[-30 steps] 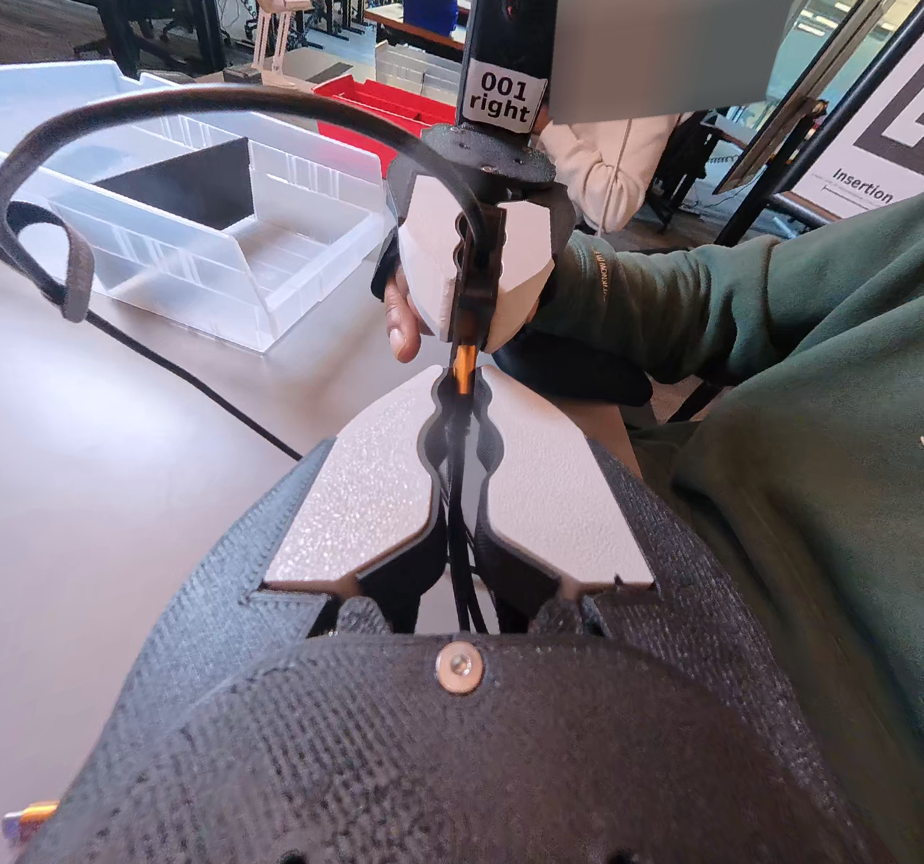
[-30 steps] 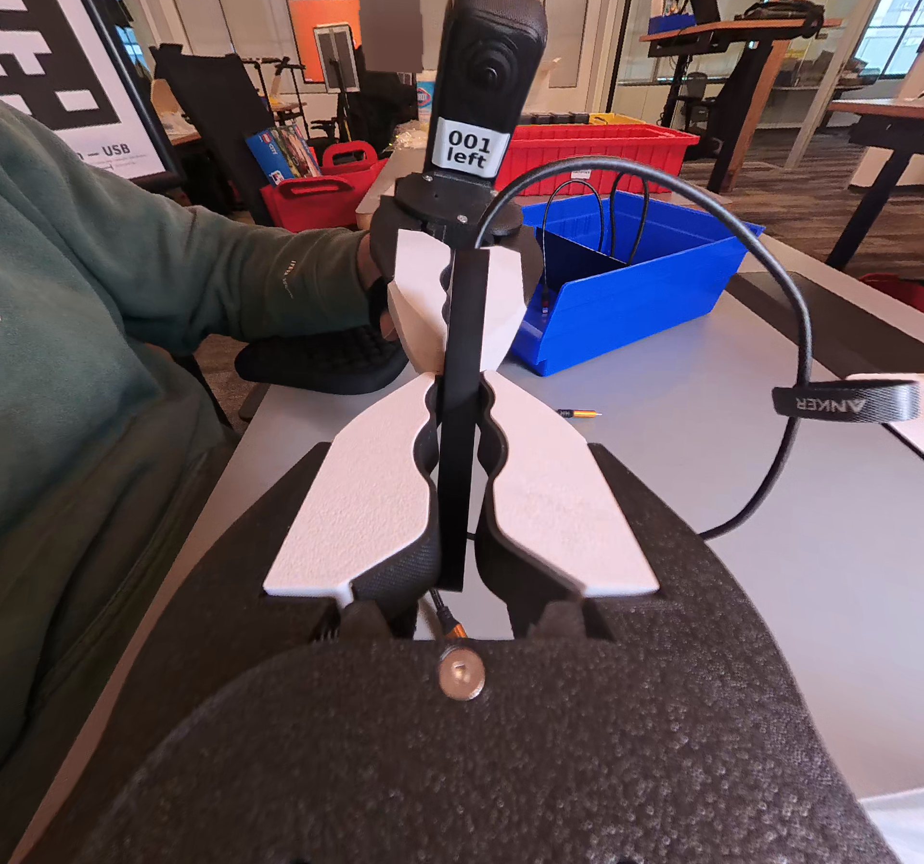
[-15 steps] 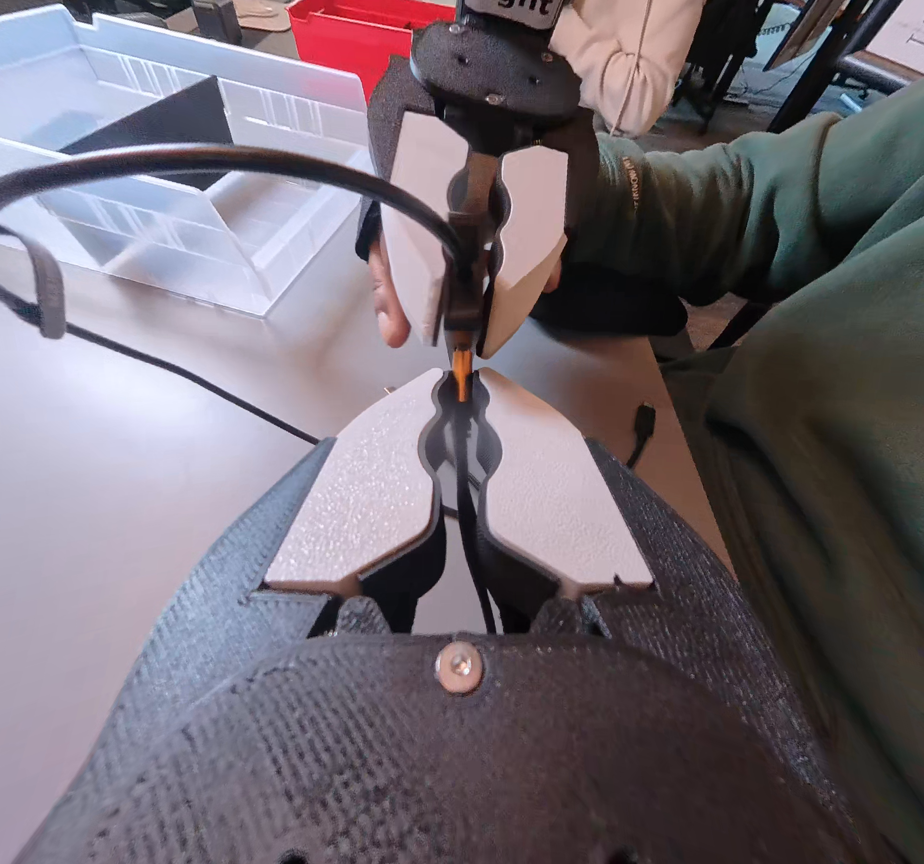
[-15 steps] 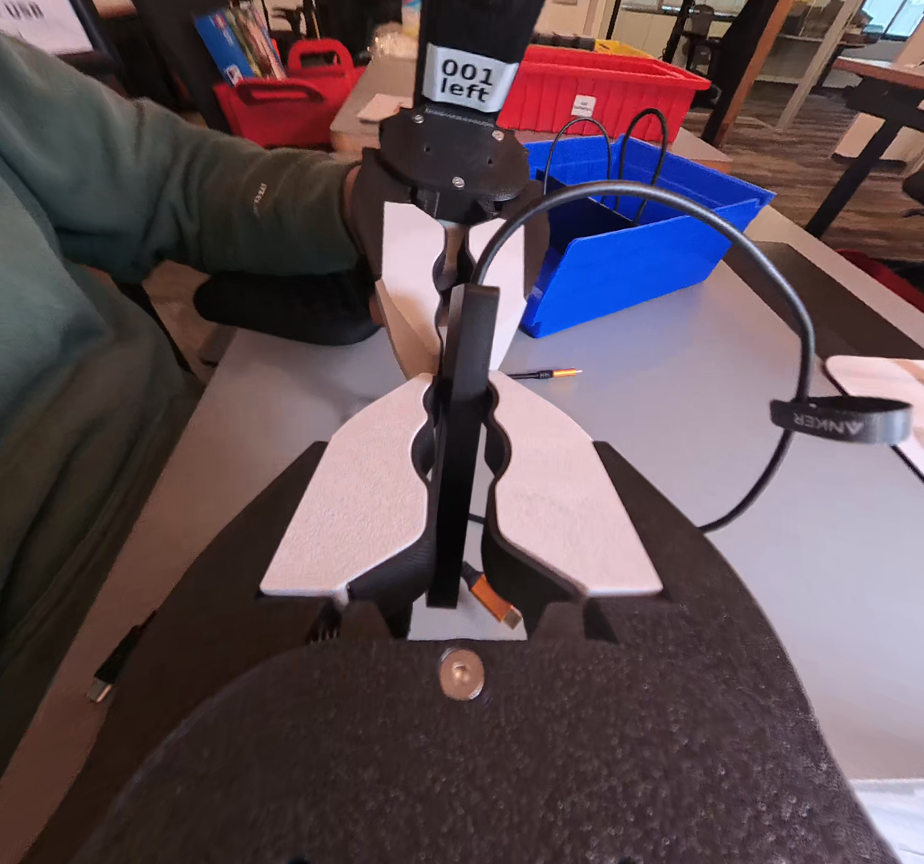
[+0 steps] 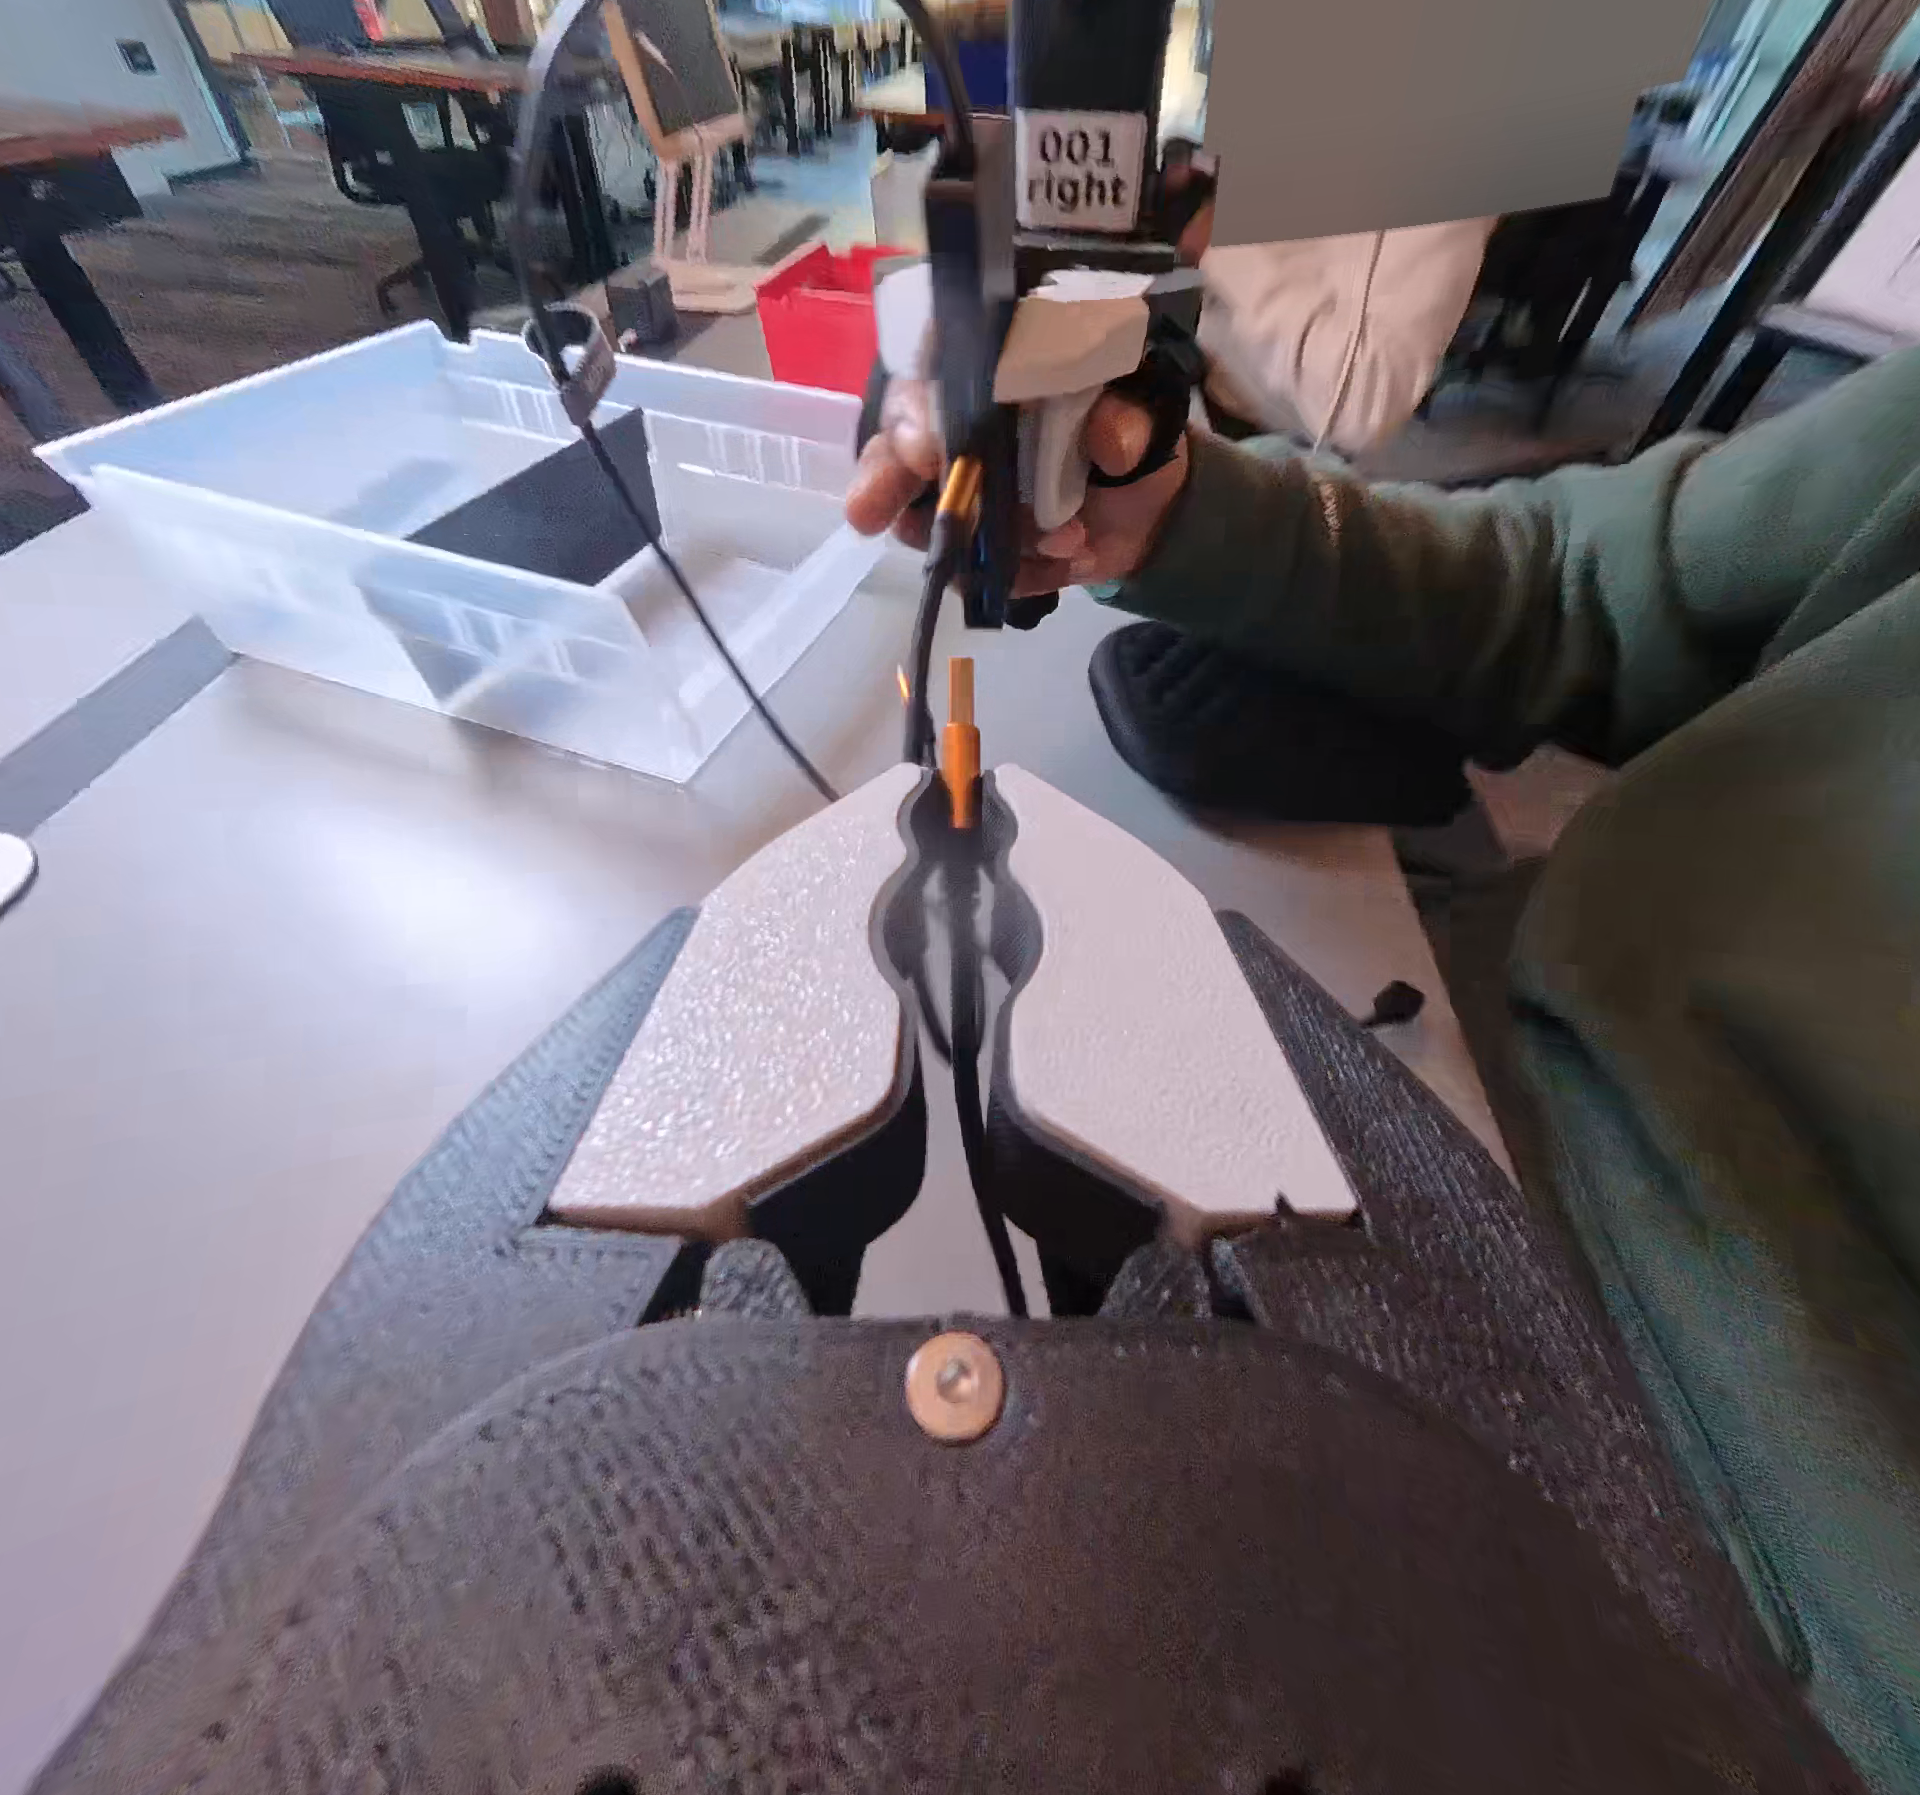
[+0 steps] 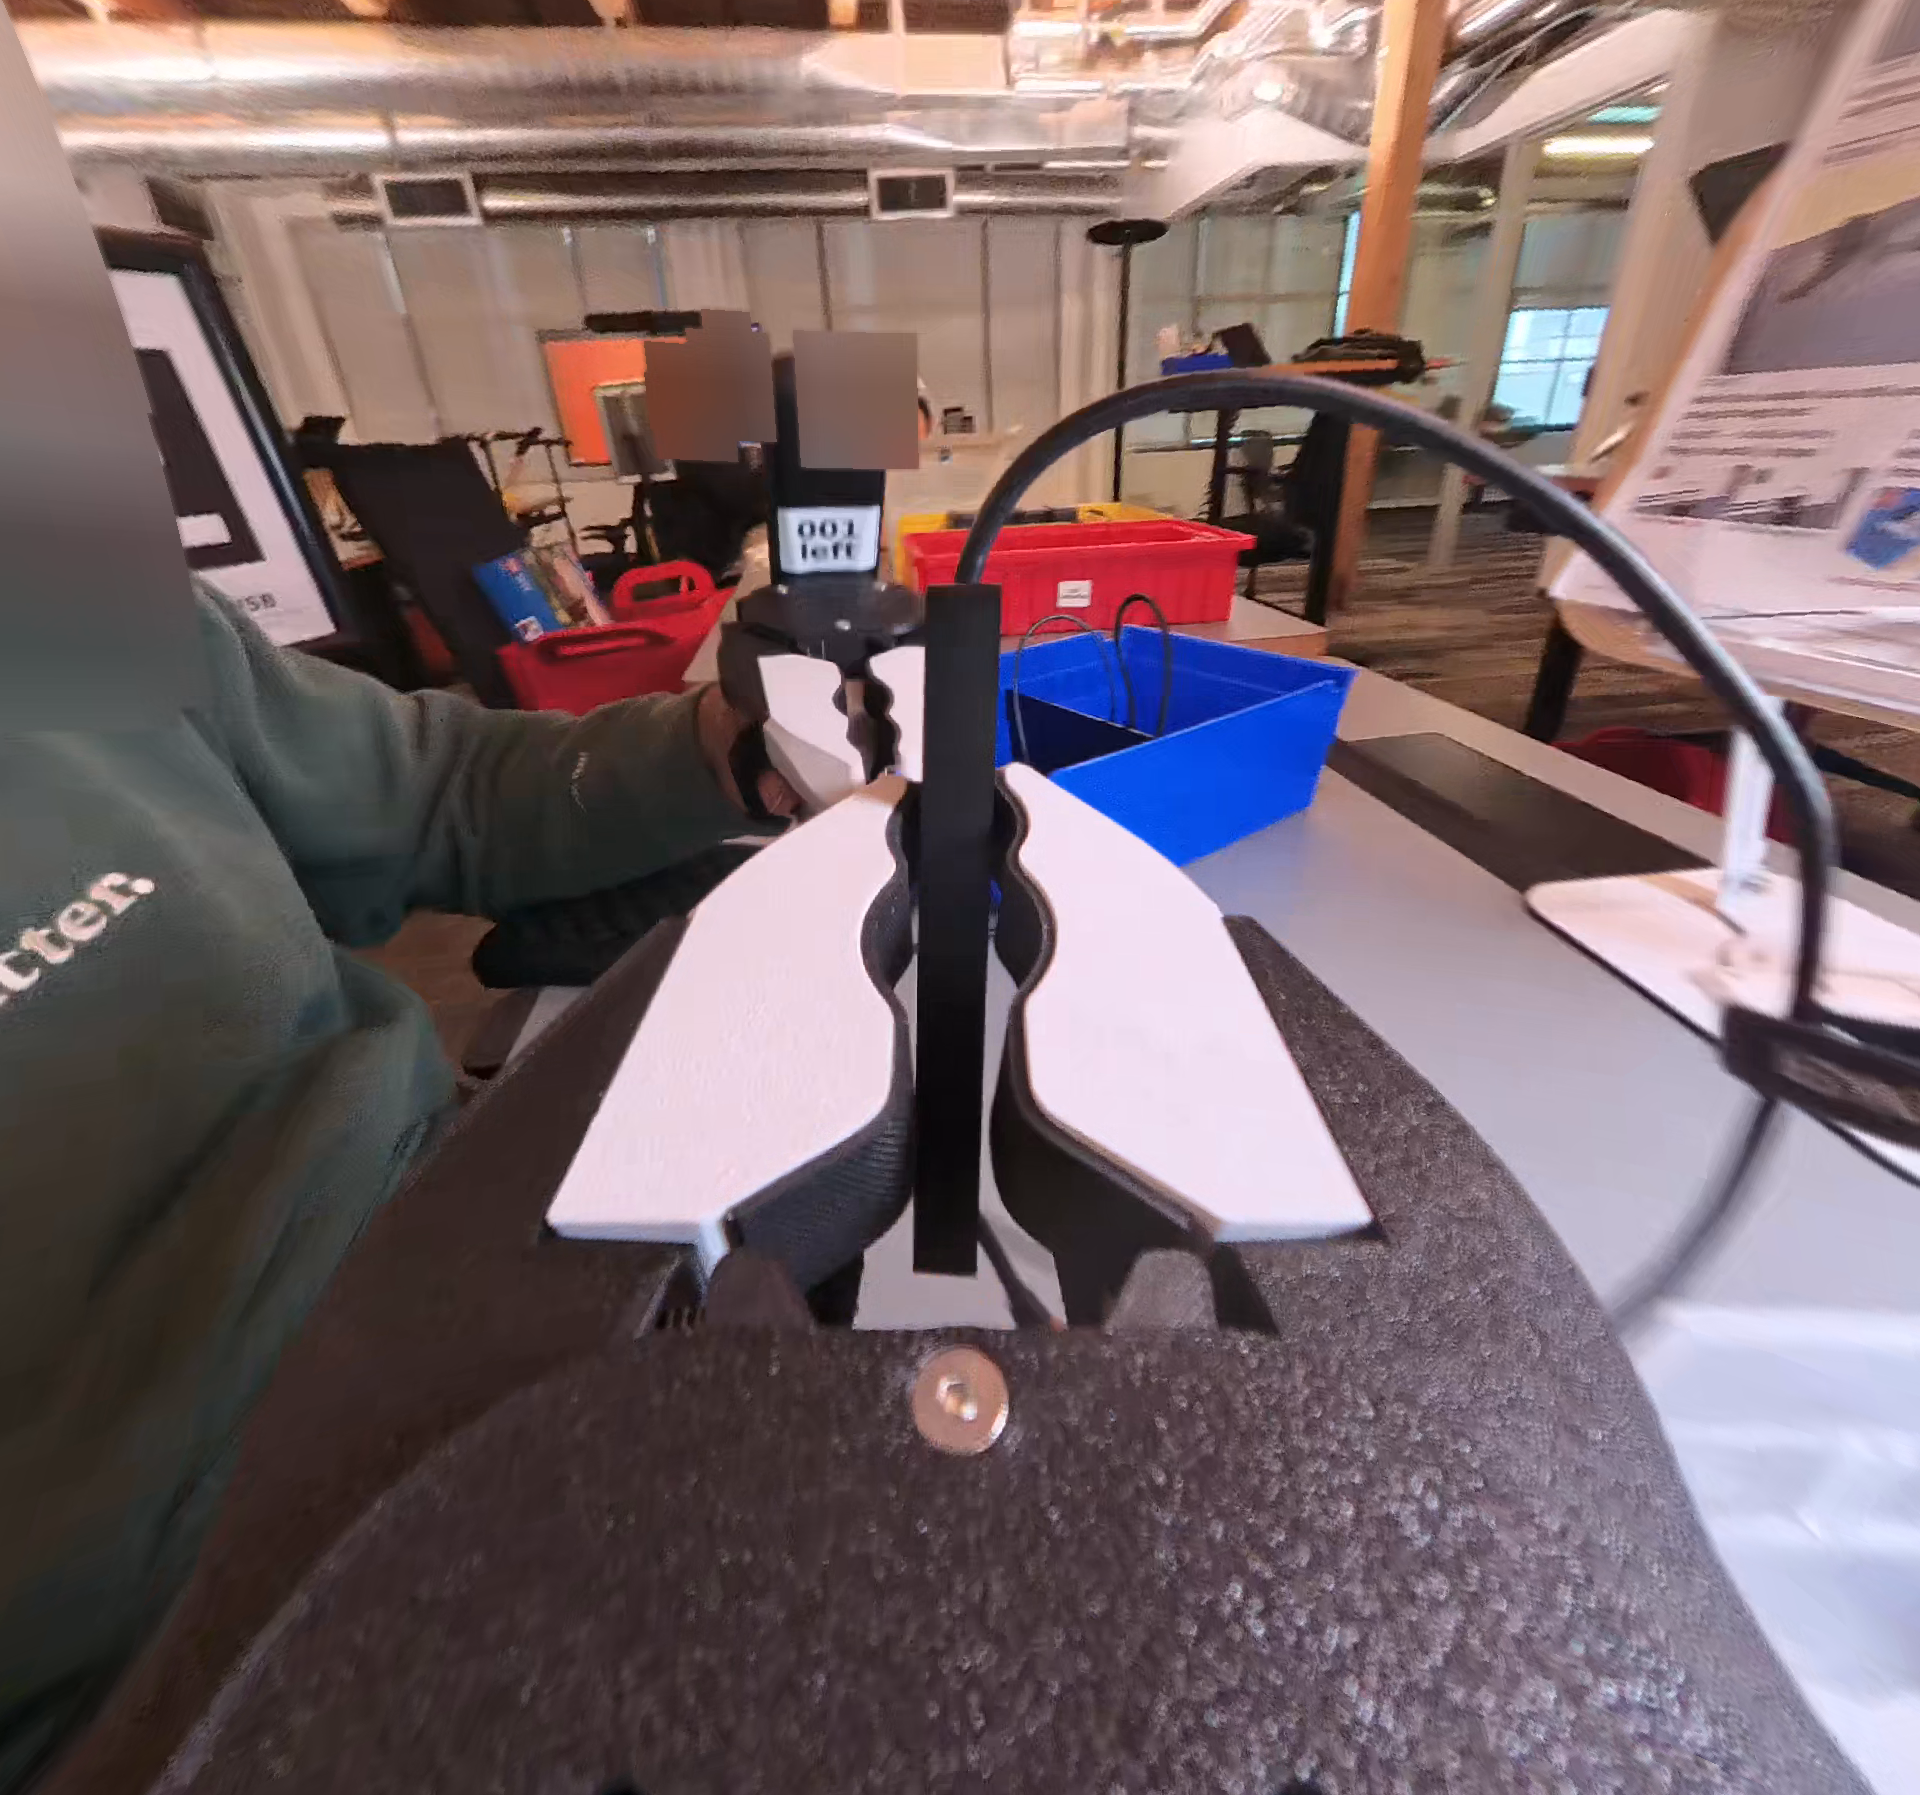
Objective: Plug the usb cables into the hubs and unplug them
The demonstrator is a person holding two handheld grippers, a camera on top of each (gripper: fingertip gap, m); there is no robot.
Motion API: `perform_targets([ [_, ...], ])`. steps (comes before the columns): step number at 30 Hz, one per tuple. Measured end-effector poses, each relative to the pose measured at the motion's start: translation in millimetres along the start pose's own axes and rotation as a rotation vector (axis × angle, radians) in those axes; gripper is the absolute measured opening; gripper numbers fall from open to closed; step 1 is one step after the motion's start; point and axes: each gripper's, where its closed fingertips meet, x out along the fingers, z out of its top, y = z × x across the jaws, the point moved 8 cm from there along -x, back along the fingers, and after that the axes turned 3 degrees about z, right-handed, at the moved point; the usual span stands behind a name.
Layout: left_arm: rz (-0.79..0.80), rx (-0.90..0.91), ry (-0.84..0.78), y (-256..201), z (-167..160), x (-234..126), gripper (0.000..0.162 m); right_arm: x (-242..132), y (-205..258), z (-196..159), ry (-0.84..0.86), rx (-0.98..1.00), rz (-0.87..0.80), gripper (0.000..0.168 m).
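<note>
Here, orange-collared usb plug juts free of slim black hub.

On the table, the clear bin lies left of the hub; the USB plug sits just before the hub.

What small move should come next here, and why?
Probably lower the left hand-held gripper and lay its orange metal USB plug on the grey table: the plug hangs clear of the slim black hub clamped in the right hand-held gripper.
</note>
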Motion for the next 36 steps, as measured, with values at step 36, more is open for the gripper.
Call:
perform_targets([
  [36, 0.127, 0.295, 0.194, -6.9, -56.3, 41.9, 0.013, 52.7, 7.6, -59.7, 0.218, 0.054, 0.010, 0.012],
])
